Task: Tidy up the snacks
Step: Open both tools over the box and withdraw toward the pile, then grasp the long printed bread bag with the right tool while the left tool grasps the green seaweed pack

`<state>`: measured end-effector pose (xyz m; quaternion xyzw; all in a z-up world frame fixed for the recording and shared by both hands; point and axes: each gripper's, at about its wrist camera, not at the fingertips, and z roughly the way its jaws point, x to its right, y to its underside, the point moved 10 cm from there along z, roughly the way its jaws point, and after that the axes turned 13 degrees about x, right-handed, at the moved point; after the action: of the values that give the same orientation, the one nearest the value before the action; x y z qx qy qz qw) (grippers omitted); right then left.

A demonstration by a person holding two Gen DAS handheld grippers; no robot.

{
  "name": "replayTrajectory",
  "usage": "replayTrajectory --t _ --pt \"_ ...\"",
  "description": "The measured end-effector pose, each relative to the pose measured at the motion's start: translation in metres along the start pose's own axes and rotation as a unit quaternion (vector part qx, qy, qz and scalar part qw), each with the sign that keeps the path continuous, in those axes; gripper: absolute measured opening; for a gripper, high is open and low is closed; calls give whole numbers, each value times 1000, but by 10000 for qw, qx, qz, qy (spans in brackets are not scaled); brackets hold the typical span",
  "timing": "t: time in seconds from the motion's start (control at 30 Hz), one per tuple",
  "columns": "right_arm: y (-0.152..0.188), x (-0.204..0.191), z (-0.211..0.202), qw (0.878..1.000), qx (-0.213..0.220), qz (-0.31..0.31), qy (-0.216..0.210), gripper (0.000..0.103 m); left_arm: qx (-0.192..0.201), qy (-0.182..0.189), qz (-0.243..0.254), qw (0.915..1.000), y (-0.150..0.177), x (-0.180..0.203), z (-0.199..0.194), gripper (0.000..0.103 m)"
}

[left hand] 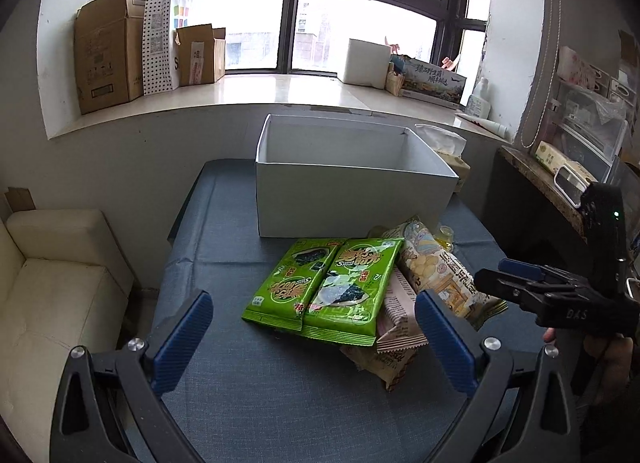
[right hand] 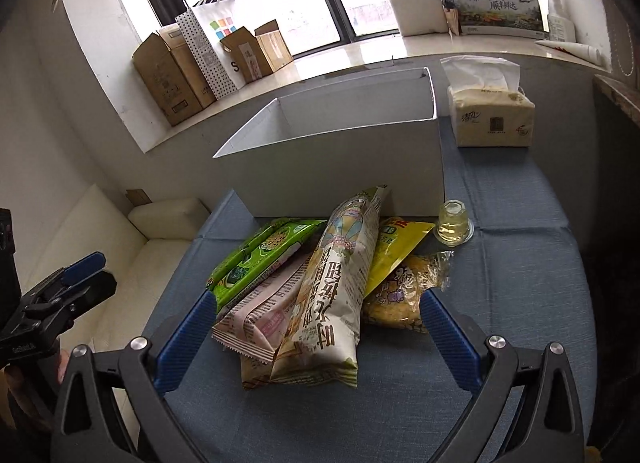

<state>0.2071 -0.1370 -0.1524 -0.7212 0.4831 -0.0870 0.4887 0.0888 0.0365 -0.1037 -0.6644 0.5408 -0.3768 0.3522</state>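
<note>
Clearly both grippers were wide open and empty: the left gripper [left hand: 314, 329] faced the green packs [left hand: 324, 289], the right gripper [right hand: 316, 327] the cream bag [right hand: 334, 295]. All snacks lay piled just before the box [right hand: 340, 151]. Best to pinch a top pack first. The box looked empty, though its floor was hidden.

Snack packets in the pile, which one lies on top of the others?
The long cream packet with the printed illustration: it lies across the pink-striped packet and the yellow packet, while the green seaweed packets sit lower, beside it.
</note>
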Motion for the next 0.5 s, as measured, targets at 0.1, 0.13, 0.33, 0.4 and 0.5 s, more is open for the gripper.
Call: replayTrajectory --t 0.1,0.13,0.33,0.4,0.5 --pt "4 4 26 9996 -262 -72 91 103 -20 -47 5 10000 3 -5 0 103" --pt "6 5 34 9994 -320 -96 106 103 -25 -75 5 10000 4 -7 0 103" --pt "26 8 76 9961 -860 144 92 65 -160 -132 -86 9997 14 -18 4 103" --pt "30 6 81 9963 -855 126 -18 62 -194 -150 -85 9997 17 -19 5 103" --pt "30 11 76 9963 -807 286 9 48 -226 -148 -86 9996 20 -19 6 103"
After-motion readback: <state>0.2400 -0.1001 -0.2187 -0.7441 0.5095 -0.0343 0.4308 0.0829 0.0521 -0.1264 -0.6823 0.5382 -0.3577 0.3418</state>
